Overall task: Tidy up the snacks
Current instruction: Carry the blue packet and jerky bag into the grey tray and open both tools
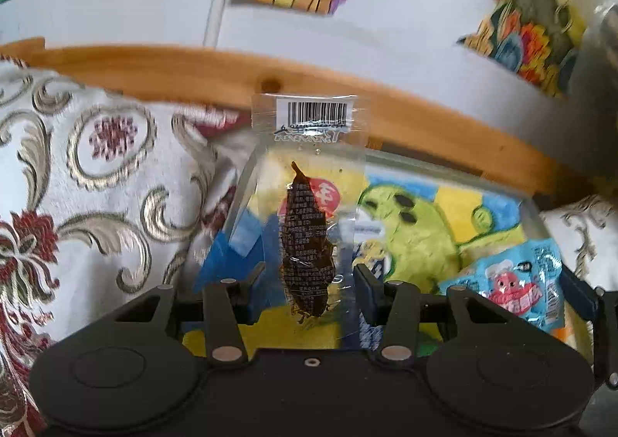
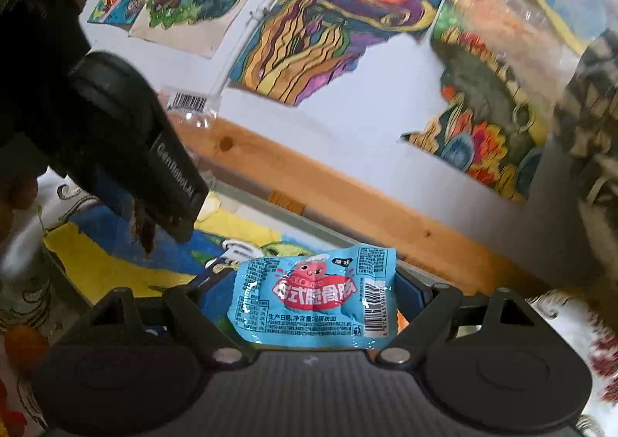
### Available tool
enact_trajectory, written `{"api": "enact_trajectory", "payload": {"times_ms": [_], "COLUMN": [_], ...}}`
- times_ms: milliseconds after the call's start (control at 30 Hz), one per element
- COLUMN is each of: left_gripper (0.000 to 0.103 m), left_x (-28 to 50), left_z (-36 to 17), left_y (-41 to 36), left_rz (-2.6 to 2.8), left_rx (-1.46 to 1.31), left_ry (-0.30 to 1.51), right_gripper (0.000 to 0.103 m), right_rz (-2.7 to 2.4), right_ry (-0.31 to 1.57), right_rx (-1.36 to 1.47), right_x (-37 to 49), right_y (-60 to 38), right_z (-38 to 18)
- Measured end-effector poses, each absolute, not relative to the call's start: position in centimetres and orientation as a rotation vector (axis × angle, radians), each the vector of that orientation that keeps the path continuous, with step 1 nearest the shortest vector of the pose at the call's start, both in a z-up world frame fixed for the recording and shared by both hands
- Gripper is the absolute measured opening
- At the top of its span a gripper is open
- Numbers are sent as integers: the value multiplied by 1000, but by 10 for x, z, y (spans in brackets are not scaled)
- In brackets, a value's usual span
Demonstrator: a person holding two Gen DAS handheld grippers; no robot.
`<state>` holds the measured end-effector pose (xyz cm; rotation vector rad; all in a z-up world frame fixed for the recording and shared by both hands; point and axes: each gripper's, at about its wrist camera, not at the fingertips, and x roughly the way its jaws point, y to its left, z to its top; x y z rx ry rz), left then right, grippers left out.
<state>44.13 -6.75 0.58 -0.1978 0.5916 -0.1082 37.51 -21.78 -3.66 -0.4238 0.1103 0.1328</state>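
Note:
A clear packet [image 1: 309,182] with a dark brown snack and a barcode label stands upright between the fingers of my left gripper [image 1: 309,290], which is shut on its lower part. My right gripper [image 2: 314,282] is shut on a light blue packet [image 2: 314,298] with a red cartoon figure. That blue packet [image 1: 513,282] also shows at the right of the left wrist view, with a right finger [image 1: 579,294] beside it. Both packets hang over a clear plastic bin [image 1: 444,166] with a colourful drawing seen through its bottom. The left gripper [image 2: 174,216] shows at the upper left of the right wrist view.
A wooden rail [image 1: 193,70] runs behind the bin, below a white wall with colourful drawings [image 2: 328,31]. Cushions with a floral pattern [image 1: 96,174] lie to the left and at the far right [image 1: 587,220]. A hand [image 2: 19,193] shows at the left edge.

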Motion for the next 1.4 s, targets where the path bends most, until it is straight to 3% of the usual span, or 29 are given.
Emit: {"api": "enact_trajectory", "payload": {"times_ms": [200,267,300,467,533,700,867,1000,1133,1200,1400], "left_gripper": [48,44,36,37,41,68,83,92,92,100,101], "left_x": [448,449,450,455,454,447,435,421,401,390,348], "left_z": [-2,-4,-4,-10,-11,-5,11,28,48,58,86], "left_y": [-70,-72,-73,-75,-75,-72,-70,-68,-67,-66,-65], "left_rz": [-105,-106,-107,-108,-96,-70,-57,-55,-51,-48,-50], "left_rx": [-176,-165,-159,-157,-163,-168,-170,-162,-162,-156,-128], "left_ry": [635,650,655,687,692,679,647,614,571,552,484], "right_gripper": [88,89,89,91,94,100,103,103,103,103,103], "right_rz": [156,159,160,164,159,147,122,109,94,86,72], "right_ry": [149,159,162,180,175,165,145,103,61,45,3], "right_rx": [-421,-414,-415,-410,-413,-406,-398,-379,-339,-315,-247], "right_x": [381,382,383,384,383,382,372,358,341,330,294], "right_y": [-215,-215,-215,-216,-215,-216,-216,-217,-223,-226,-235], "right_z": [-43,-43,-44,-44,-44,-37,-27,-13,4,14,41]}}
